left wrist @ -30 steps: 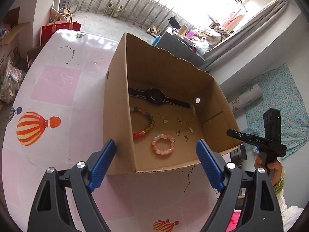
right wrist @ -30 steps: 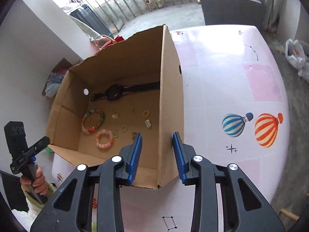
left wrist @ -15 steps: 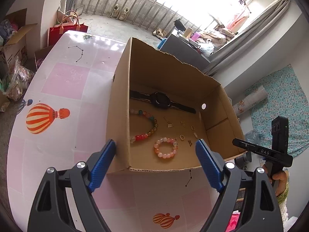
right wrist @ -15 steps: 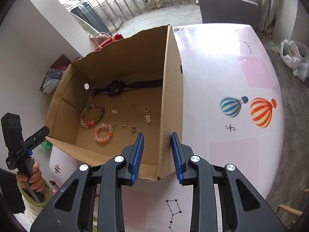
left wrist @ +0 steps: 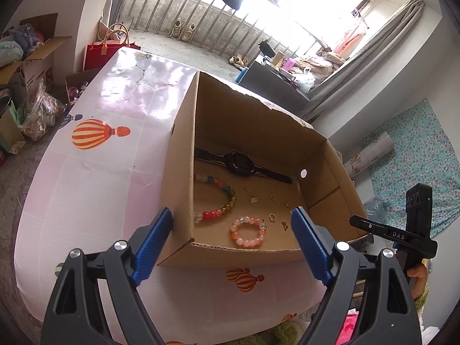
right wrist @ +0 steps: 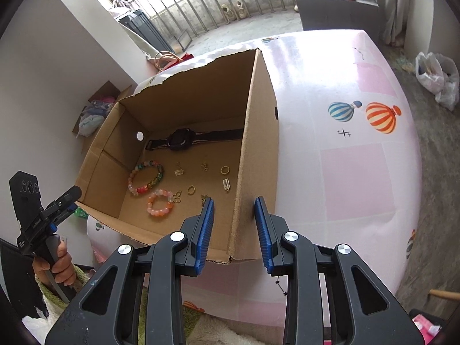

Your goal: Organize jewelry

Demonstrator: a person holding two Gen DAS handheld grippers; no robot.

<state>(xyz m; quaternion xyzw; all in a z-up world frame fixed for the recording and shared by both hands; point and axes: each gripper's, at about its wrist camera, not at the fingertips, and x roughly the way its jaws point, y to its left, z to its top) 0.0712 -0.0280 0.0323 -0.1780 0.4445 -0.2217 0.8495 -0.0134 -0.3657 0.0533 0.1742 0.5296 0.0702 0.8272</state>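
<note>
Where writing can be read, only the white letters "DAS" are seen, on the black body of the right gripper [left wrist: 394, 234] as it shows in the left wrist view; print on a carton at the far left is too small to read.

An open box [right wrist: 260, 132] is stood on the pink bench [right wrist: 359, 172], whose cloth is printed with balloons. On the box floor a black watch [left wrist: 240, 164] is laid along the far wall, a multicoloured bracelet [left wrist: 220, 199] just in front of it, a pink bracelet [left wrist: 248, 231] nearer the front, and small gold pieces [right wrist: 225, 184] are scattered beside them.

The jaws of the left gripper [left wrist: 233, 244] are held wide open, nothing between them, in front of the box. The jaws of the right gripper [right wrist: 234, 231] are set narrowly apart astride the box's right wall near its front corner; whether the pads press it cannot be told.

Compared with a second ago, the box is seen further off and smaller in both views, with more of the bench showing in front of it. The jewelry is arranged as before.
</note>
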